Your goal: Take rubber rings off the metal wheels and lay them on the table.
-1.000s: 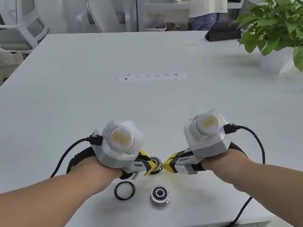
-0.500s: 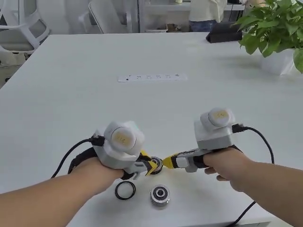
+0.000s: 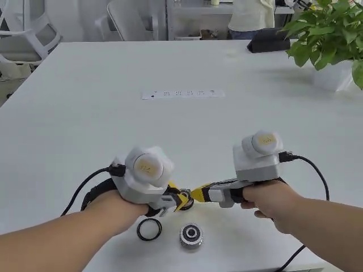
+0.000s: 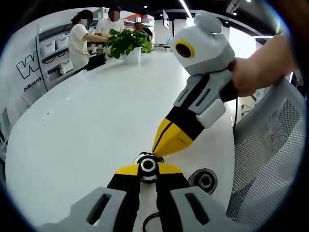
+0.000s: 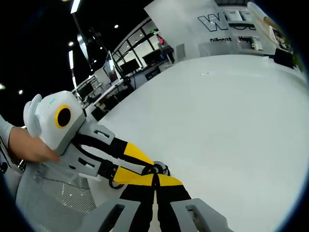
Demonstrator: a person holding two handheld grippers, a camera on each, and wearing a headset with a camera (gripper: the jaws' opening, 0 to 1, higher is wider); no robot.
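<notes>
My left gripper (image 3: 179,200) is shut on a small metal wheel (image 4: 147,166), held just above the white table (image 3: 170,130). A black rubber ring (image 4: 146,156) runs round the wheel's rim. My right gripper (image 3: 196,194) comes in from the right, its yellow tips closed on that ring at the wheel's edge. In the right gripper view my own jaws (image 5: 154,177) meet at the wheel (image 5: 162,169), with the left gripper (image 5: 126,158) opposite. A loose rubber ring (image 3: 149,229) and a bare metal wheel (image 3: 191,234) lie on the table near the front edge.
A white power strip (image 3: 182,93) lies mid-table. A potted plant (image 3: 330,39) stands at the far right, with a dark object (image 3: 271,41) beside it. Office chairs (image 3: 34,34) and people stand beyond the far edge. Both gripper cables trail off the near edge.
My right gripper has rolled upright and its hand has drawn back to the right, tips staying at the wheel. The left gripper, loose ring and bare wheel have held still.
</notes>
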